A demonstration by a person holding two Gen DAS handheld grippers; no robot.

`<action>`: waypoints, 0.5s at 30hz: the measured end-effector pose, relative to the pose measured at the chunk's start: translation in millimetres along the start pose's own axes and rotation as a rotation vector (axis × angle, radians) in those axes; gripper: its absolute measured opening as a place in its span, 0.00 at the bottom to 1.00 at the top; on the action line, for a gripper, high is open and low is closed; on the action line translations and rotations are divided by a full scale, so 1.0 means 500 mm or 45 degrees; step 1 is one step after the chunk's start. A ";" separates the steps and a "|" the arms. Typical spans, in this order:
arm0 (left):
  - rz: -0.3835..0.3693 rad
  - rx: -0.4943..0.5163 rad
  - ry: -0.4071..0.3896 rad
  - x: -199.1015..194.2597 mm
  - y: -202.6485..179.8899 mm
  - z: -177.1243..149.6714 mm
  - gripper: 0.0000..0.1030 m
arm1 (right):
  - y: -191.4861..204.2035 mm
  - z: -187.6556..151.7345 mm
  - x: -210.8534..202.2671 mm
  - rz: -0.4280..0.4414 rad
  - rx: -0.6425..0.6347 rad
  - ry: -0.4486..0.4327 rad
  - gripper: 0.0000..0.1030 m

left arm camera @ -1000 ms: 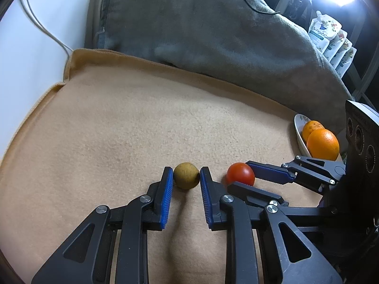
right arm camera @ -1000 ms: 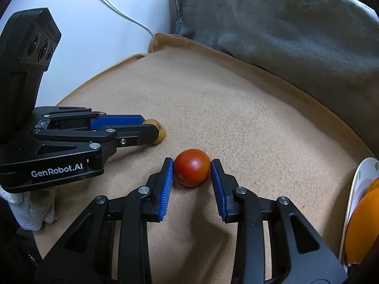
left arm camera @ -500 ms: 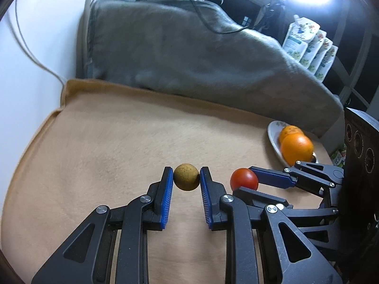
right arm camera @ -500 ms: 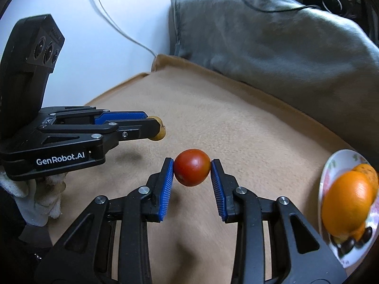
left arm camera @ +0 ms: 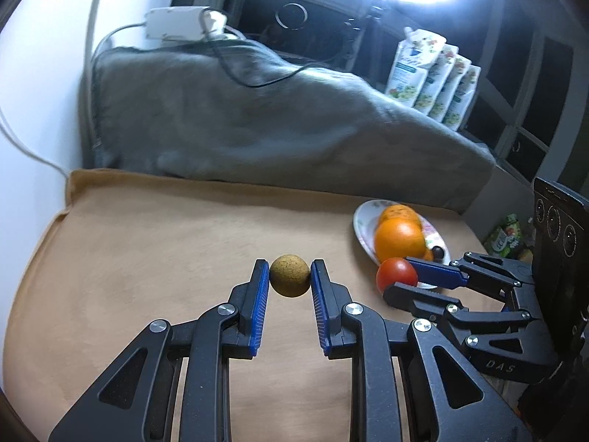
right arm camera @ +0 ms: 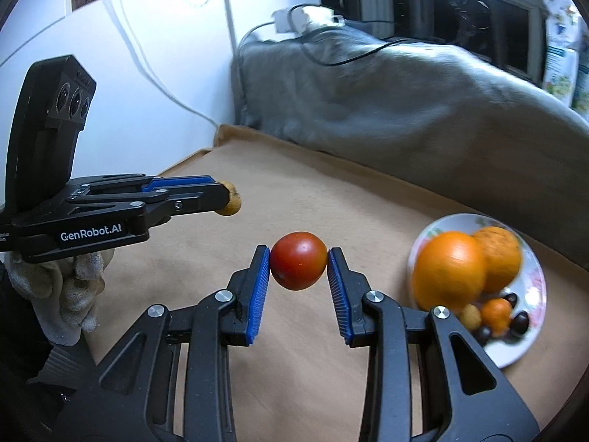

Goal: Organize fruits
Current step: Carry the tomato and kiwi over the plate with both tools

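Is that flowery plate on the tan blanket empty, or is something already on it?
Not empty. The plate holds two oranges, a tiny orange fruit, a small yellowish fruit and several dark ones.

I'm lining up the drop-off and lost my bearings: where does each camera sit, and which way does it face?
Left wrist: on the left claw, looking down its fingers at the brown fruit it grips; right claw at right.
Right wrist: on the right claw, looking at its gripped tomato; left claw and gloved hand at left.
Shared: plate of oranges, tan blanket.

Black linkage grippers, blue ribbed fingers, silver screws, white "GenRobot.AI" lettering, seemingly a pale knit glove
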State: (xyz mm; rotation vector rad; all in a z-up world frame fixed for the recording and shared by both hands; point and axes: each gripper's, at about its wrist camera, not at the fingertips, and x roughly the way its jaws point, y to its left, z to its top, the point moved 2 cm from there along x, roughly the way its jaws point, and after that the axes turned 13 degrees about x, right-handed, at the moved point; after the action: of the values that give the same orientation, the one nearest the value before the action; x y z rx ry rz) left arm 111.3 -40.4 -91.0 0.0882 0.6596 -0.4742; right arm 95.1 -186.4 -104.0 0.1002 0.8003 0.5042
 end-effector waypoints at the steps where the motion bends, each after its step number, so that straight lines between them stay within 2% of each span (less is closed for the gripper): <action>1: -0.007 0.005 -0.003 -0.001 -0.006 0.003 0.21 | -0.010 0.001 -0.010 -0.006 0.008 -0.009 0.33; 15: -0.147 0.133 -0.024 0.055 -0.145 0.068 0.21 | -0.181 -0.006 -0.108 -0.203 0.121 -0.092 0.33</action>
State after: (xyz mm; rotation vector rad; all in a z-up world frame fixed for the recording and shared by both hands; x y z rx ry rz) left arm 116.9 -123.4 -75.6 0.1448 0.6237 -0.6199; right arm 96.8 -291.4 -95.1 0.1402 0.7546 0.3101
